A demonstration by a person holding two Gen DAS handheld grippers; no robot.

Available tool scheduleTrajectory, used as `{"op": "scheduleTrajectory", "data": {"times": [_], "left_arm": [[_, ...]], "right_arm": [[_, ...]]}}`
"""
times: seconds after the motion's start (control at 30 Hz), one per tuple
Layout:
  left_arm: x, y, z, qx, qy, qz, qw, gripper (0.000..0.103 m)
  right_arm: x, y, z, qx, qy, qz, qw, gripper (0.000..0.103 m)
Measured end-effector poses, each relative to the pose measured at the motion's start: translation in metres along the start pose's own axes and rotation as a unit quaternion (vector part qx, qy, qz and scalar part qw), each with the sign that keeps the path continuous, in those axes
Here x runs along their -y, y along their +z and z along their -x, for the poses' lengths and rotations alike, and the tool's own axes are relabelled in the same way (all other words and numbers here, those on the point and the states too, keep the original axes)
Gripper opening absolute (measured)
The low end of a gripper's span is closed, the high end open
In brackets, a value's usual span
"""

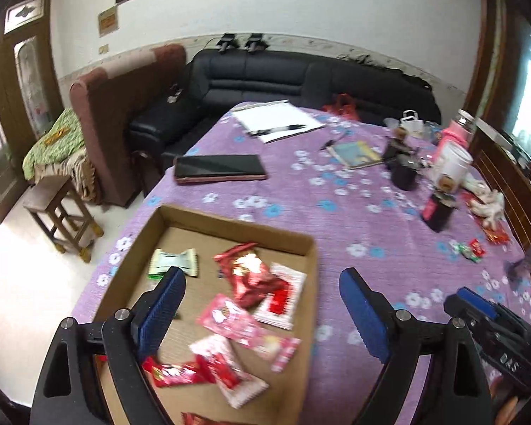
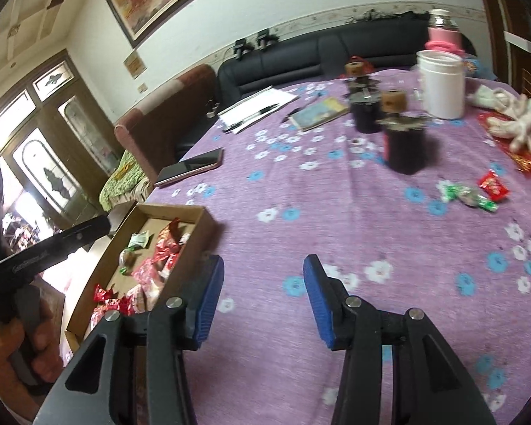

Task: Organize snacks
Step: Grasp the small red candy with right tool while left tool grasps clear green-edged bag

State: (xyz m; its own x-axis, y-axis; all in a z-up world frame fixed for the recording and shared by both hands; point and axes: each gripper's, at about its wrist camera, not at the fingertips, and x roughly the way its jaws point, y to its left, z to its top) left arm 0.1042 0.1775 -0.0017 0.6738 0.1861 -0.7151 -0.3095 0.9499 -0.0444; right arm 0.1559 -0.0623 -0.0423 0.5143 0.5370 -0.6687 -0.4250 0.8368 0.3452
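Note:
A shallow cardboard box (image 1: 311, 248) sits on the purple flowered tablecloth and holds several wrapped snacks, red, pink and a pale green one (image 1: 173, 262). My left gripper (image 1: 262, 283) is open and empty, hovering over the box's right half. The box also shows in the right wrist view (image 2: 201, 217) at left. My right gripper (image 2: 263, 269) is open and empty above bare cloth, right of the box. A red snack (image 2: 494, 186) and a green snack (image 2: 465, 194) lie loose on the cloth at right; they also show in the left wrist view (image 1: 467, 249).
A phone (image 1: 219, 168), papers with a pen (image 1: 276, 120), a booklet (image 1: 357, 154), two dark jars (image 2: 405, 148), a white canister (image 2: 442, 85), a pink bottle (image 2: 442, 32) and white gloves (image 2: 517, 124) lie further back. A sofa stands behind the table, a stool (image 1: 60, 212) at left.

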Motion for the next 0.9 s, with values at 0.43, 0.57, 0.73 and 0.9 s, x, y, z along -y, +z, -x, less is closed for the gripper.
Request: {"op": "scheduleTrajectory", "data": {"times": [0.43,0.57,0.73,0.9], "left_arm": [[0.112,-0.039,0.01,-0.015,-0.063,-0.081,0.9946,0.095],[0.148,-0.053,-0.001,-0.033,-0.077,-0.115,0.9898,0.095],[0.167,-0.062,-0.014,-0.049,-0.09,-0.124,0.987,0.095],[0.177,-0.064,-0.029,-0.064,-0.099,-0.124,0.9853,0.095]], "right_arm": [[0.07,-0.019,0.06,0.032,-0.046,-0.04,0.998,0.051],[0.097,-0.022,0.07,0.037,-0.065,-0.057,0.996,0.051],[0.128,-0.023,0.076,0.045,-0.093,-0.066,0.993,0.05],[0.156,-0.016,0.069,0.043,-0.12,-0.061,0.99,0.05]]}}
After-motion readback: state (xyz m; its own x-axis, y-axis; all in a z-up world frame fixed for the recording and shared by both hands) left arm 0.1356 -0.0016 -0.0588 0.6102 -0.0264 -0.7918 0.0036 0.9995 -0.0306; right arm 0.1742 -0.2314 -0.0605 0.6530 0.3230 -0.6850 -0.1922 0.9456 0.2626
